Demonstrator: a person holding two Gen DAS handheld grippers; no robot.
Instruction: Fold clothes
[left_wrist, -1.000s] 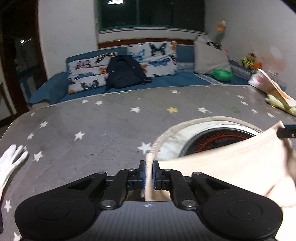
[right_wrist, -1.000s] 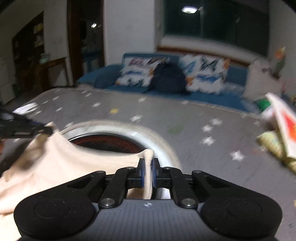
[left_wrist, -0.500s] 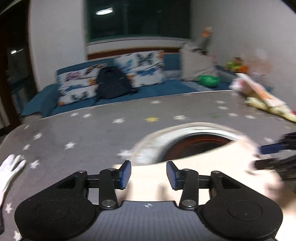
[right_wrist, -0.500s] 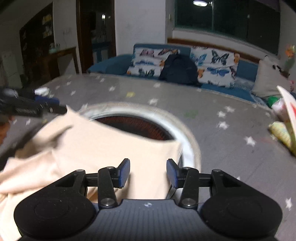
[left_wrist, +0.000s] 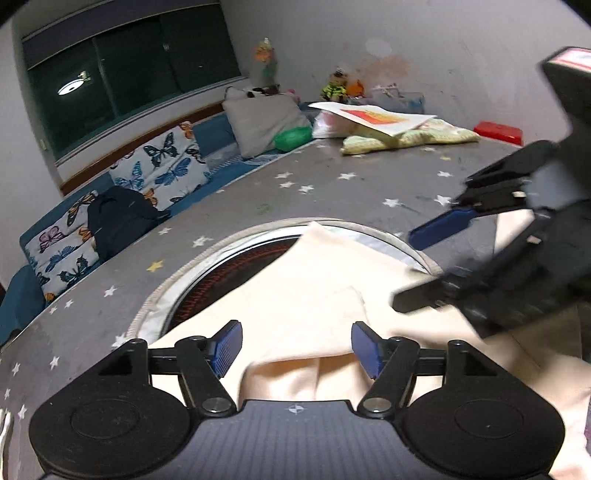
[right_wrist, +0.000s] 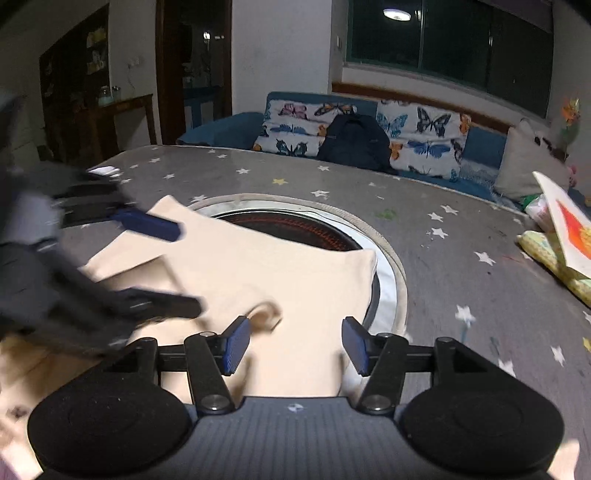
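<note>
The cream garment (left_wrist: 306, 295) lies loose on the grey star-print bench (left_wrist: 229, 221), draped over the near half of a round opening (left_wrist: 236, 266) with a pale rim and a dark red-ringed inside. Its far edge forms a corner over the opening in the right wrist view; nearer the cameras it bunches in soft folds.

The left hand-held gripper (left_wrist: 296, 349) has just been opening: its blue pads stand spread above the cloth, with fabric below and between them but not pinched. The right hand-held gripper (right_wrist: 294, 345) has likewise just been opening and is spread over the garment's near right part, gripping nothing. Each shows blurred in the other's camera.

Far right on the bench lies a yellow-green cloth (left_wrist: 413, 138) under a white sheet (left_wrist: 373, 114). Beyond the bench stands a blue sofa (right_wrist: 221, 129) with butterfly cushions (right_wrist: 421, 133) and a dark backpack (right_wrist: 352, 142).
</note>
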